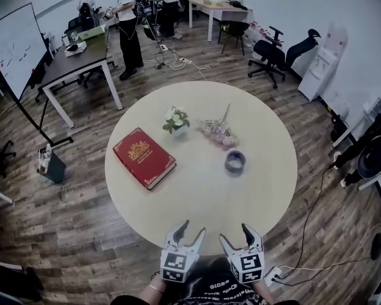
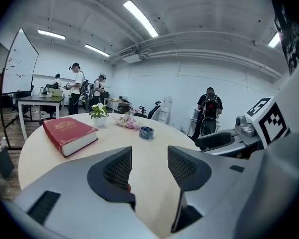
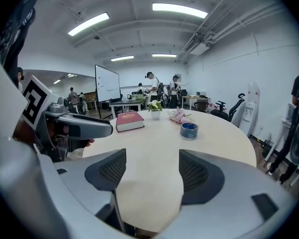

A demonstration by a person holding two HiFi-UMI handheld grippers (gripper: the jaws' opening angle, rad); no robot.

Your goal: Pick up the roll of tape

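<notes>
Bare top of the round table [image 1: 260, 189] runs unbroken from its six o'clock edge, where the left gripper [image 1: 192, 229] and right gripper [image 1: 235, 234] hang with jaws apart, up to the roll of tape [image 1: 235, 161] at three o'clock of centre. A red book [image 1: 144, 157] fills the nine o'clock side. A potted plant [image 1: 176, 119] at eleven and a bunch of flowers [image 1: 218, 133] at one crowd the far side, the flowers near the tape but apart from it.

A wood-plank floor [image 1: 63, 221] surrounds a round pale table [image 1: 203, 199]. From its centre, a whiteboard [image 1: 16, 46] stands at ten o'clock beside a dark desk [image 1: 70, 65], and black office chairs [image 1: 273, 56] at one o'clock before white walls [image 1: 317, 5]. Strip lights [image 2: 139, 18] line the ceiling.
</notes>
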